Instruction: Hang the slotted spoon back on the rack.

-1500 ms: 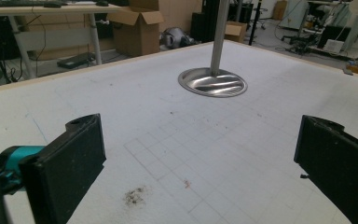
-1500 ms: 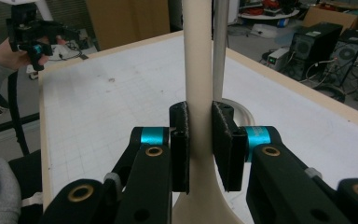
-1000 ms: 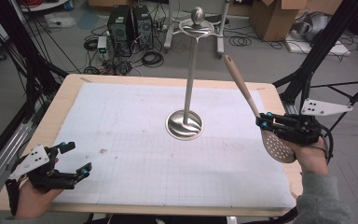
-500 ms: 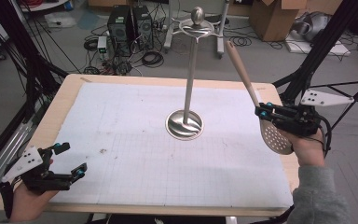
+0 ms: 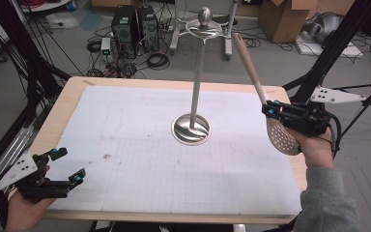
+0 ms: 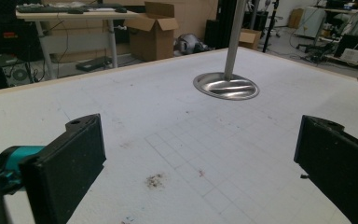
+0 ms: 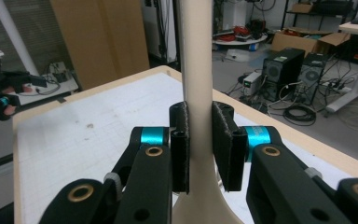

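Note:
A wooden slotted spoon (image 5: 256,82) is clamped in my right gripper (image 5: 269,112), handle pointing up and away, perforated bowl (image 5: 283,138) hanging below near the table's right edge. In the right gripper view the jaws press on the pale handle (image 7: 196,70). The handle's tip is close to the hooks at the top of a metal stand (image 5: 197,72), whose round base (image 5: 191,129) rests mid-table. My left gripper (image 5: 66,166) is open at the front left corner, nothing between its fingers (image 6: 70,163); the stand's base (image 6: 226,86) lies ahead of it.
A white gridded mat (image 5: 140,145) covers the wooden table (image 5: 63,104). Beyond the far edge are computer towers (image 5: 133,21), cables and cardboard boxes (image 5: 282,17) on the floor. Black tripod legs stand on both sides.
My right gripper has lifted and tilted the spoon more upright, bringing the handle tip up toward the stand's top. My left gripper drifted slightly toward the front left, still open.

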`<act>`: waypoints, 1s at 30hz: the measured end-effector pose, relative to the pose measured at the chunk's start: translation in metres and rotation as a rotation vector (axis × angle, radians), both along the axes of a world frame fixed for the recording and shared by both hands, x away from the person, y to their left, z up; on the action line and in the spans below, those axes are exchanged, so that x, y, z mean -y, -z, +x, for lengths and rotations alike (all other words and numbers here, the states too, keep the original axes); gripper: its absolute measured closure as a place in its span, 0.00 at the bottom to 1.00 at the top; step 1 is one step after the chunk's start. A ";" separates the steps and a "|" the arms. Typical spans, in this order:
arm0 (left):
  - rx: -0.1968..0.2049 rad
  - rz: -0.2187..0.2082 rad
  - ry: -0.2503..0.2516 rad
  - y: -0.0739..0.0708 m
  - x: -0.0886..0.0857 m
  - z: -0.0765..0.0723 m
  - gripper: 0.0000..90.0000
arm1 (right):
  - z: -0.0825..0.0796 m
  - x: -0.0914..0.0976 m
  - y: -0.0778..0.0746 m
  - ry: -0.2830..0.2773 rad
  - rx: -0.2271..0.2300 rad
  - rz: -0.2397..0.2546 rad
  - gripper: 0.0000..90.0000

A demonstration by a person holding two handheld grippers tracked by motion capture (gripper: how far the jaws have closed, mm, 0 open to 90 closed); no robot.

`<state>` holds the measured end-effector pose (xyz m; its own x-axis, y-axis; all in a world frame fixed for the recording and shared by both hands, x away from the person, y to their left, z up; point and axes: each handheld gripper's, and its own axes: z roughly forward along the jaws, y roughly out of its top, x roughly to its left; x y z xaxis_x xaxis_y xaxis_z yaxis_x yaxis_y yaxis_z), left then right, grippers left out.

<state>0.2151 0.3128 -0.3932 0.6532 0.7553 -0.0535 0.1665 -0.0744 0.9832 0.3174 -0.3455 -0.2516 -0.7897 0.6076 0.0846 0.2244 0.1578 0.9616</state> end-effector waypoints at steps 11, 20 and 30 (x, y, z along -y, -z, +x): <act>0.007 -0.009 -0.007 -0.002 -0.004 -0.002 0.02 | 0.005 -0.008 0.001 -0.009 -0.006 0.000 0.87; 0.011 -0.008 -0.010 -0.003 -0.005 -0.004 0.02 | 0.009 -0.013 0.002 -0.014 -0.010 -0.003 0.87; 0.011 -0.007 -0.016 -0.003 -0.006 -0.005 0.02 | 0.013 -0.019 0.004 -0.016 -0.019 -0.011 0.87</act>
<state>0.2099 0.3185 -0.3905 0.6420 0.7650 -0.0514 0.1565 -0.0651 0.9855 0.3303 -0.3270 -0.2559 -0.7976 0.5960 0.0929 0.2396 0.1717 0.9556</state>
